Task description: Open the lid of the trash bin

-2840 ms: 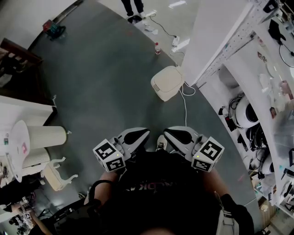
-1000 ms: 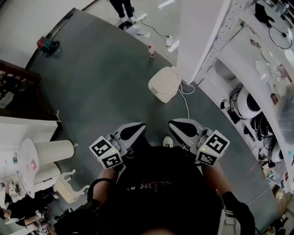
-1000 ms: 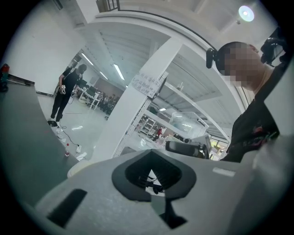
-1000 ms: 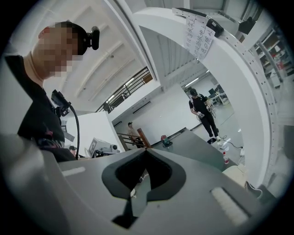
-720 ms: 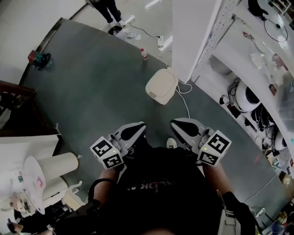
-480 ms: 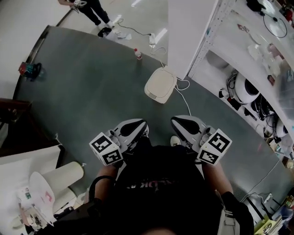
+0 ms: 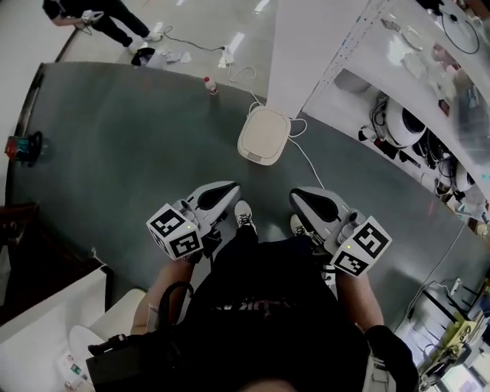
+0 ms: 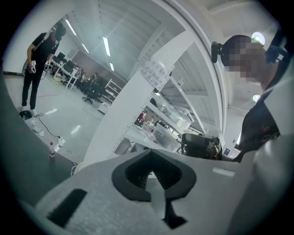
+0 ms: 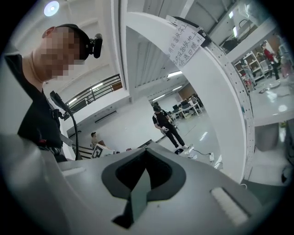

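The trash bin (image 7: 264, 135) is a cream box with a rounded lid that lies flat and closed. It stands on the dark grey floor mat at the foot of a white pillar (image 7: 302, 46), ahead of me in the head view. My left gripper (image 7: 227, 190) and right gripper (image 7: 298, 197) are held close to my body, side by side, well short of the bin and pointing toward it. Both are shut with nothing in them. In the left gripper view the left gripper (image 8: 154, 176) has its jaws pressed together, and so has the right gripper (image 9: 146, 173) in the right gripper view. Neither gripper view shows the bin clearly.
A white cable (image 7: 310, 161) runs across the mat from beside the bin. A small bottle (image 7: 210, 86) stands at the mat's far edge. Shelves (image 7: 413, 130) crowded with equipment line the right side. A person (image 7: 99, 15) stands at the far left. A white table (image 7: 46, 306) sits near left.
The bin has drawn nearer and now lies straight ahead of both grippers. The grippers stay shut and side by side in front of my body as the room slides past.
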`<state>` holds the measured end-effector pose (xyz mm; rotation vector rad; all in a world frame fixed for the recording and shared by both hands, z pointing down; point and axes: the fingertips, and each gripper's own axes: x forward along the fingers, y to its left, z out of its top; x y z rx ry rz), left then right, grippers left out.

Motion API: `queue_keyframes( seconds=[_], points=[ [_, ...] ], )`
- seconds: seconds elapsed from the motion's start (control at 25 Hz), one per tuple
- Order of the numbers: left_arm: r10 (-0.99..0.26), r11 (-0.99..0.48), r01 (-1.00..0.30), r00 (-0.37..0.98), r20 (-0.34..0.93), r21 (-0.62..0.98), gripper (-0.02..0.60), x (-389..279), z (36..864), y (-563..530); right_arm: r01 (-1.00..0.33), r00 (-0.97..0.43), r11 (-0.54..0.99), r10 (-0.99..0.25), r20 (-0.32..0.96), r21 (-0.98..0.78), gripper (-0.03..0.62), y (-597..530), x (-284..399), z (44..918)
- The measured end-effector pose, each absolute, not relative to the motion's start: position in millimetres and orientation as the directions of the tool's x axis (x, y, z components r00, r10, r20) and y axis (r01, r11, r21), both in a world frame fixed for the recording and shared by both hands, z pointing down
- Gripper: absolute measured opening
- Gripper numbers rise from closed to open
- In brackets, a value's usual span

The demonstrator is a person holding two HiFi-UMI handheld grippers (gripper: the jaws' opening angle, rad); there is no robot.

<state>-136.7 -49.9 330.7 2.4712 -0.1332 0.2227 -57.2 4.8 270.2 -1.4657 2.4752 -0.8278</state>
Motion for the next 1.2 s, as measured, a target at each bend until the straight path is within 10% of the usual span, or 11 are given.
queue_keyframes(
  seconds=[1.2],
  points=[
    [0.038,-0.681,-0.333,0.874,0.485,0.652,0.005,-97.3,653.8,-142.6,-0.792,-0.369,0.133,-0.881,0.295,-0.595,0.009,-48.4,-24.4,433.2]
  ],
)
